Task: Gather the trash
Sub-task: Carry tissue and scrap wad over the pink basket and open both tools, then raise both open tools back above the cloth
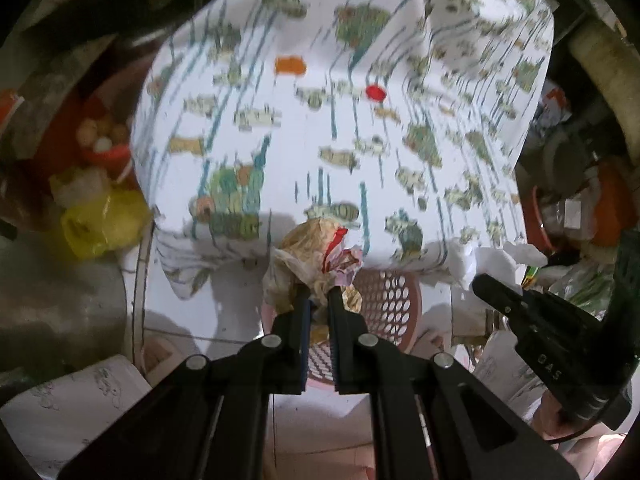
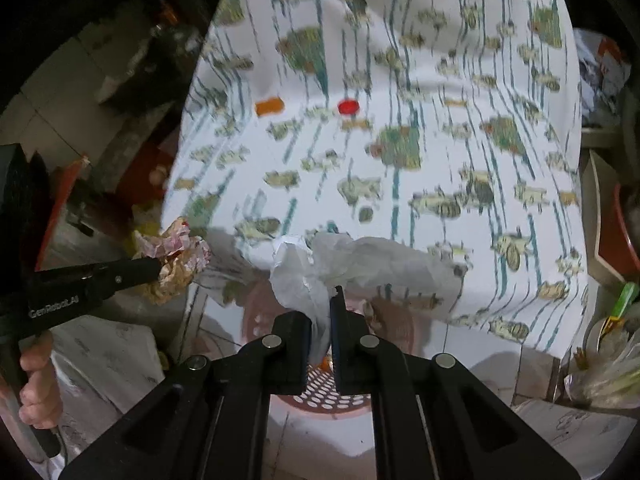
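Left wrist view: a crumpled tan wrapper (image 1: 316, 256) with red and pink print is clamped between the nearly closed jaws of the left gripper (image 1: 319, 294), held in the air just past the near edge of the table. Directly beneath it a pink perforated basket (image 1: 394, 300) is seen on the white tiled floor (image 1: 320, 428), partly tucked under the table's near edge. The table is covered by a white patterned tablecloth (image 1: 340, 128); an orange cap (image 1: 290, 65) and a red cap (image 1: 376, 92) are left on it, toward the middle, well apart from both grippers.

Right wrist view: white crumpled plastic (image 2: 316, 268) is pinched by the right gripper (image 2: 324, 300), jaws almost shut on it, also just off the near table edge and above the basket. The left gripper is seen at the left of this view, gripped by a hand (image 2: 38, 376).

A yellow plastic bag (image 1: 102, 224) lies off the table's left edge among floor clutter.
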### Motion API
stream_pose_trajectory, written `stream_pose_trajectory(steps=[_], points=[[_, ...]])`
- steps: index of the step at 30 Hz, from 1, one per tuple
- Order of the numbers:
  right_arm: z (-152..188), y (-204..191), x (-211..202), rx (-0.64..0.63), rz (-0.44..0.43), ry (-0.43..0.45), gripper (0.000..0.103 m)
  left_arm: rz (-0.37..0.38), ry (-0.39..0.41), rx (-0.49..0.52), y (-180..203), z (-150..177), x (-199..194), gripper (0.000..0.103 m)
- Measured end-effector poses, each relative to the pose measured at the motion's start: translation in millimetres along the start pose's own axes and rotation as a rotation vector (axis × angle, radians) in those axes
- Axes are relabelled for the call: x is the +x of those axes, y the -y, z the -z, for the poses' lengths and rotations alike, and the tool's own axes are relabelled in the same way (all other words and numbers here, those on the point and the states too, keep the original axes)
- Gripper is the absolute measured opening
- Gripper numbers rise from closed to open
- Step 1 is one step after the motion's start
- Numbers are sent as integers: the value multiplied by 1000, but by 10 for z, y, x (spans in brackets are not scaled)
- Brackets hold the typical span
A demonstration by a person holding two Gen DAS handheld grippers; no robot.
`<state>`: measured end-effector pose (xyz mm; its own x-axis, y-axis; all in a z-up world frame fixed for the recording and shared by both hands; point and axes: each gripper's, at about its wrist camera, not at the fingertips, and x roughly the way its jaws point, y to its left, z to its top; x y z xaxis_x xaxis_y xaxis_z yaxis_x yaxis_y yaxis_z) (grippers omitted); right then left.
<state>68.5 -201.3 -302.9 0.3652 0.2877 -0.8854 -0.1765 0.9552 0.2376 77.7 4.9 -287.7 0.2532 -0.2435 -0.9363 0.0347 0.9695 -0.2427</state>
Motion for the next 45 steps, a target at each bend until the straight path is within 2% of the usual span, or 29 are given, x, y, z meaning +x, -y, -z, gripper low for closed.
stream_pose_trajectory(steps=[3, 6, 13, 17, 21, 22, 23, 24, 25, 26, 28, 29, 34, 38, 41, 45], points=[[89, 59, 206, 11, 10, -58, 9, -3, -49, -6, -7, 29, 167, 8], [166, 129, 397, 41, -38, -121, 9, 18, -103, -7, 5, 54, 343, 8], [407, 140, 914, 41, -41, -252, 9, -25, -191, 4, 67, 124, 769, 8], [451, 216, 1199, 69, -39, -285, 9, -9, -217, -11, 79, 122, 979, 8], [487, 408, 1383, 141, -43, -310, 9, -63, -216, 26, 104, 122, 1125, 12], [483, 448, 1403, 163, -50, -311, 9, -71, -222, 26, 98, 128, 1153, 17], [487, 481, 1412, 184, -61, -312, 10, -71, -230, 18, 87, 133, 1167, 42], [488, 504, 1416, 197, -66, -316, 14, -73, -230, 1, 72, 138, 1164, 64], [488, 519, 1425, 207, -58, -322, 25, -78, -217, -3, 68, 139, 1143, 65], [508, 530, 1422, 209, -44, -321, 32, -92, -203, 11, 92, 138, 1120, 65], [516, 518, 1387, 196, -4, -295, 60, -128, -185, 69, 157, 133, 1074, 66], [514, 499, 1373, 185, 8, -284, 63, -145, -172, 79, 179, 131, 1044, 66], [499, 410, 1300, 138, 29, -276, 64, -111, -146, 47, 130, 104, 871, 66], [424, 304, 1150, 104, 47, -242, 64, -130, -53, 68, 183, 35, 563, 66], [358, 222, 967, 64, 76, -186, 64, -65, -21, 37, 158, 22, 320, 66], [244, 130, 643, 24, 87, -83, 64, -79, 82, 49, 165, 19, -24, 66]])
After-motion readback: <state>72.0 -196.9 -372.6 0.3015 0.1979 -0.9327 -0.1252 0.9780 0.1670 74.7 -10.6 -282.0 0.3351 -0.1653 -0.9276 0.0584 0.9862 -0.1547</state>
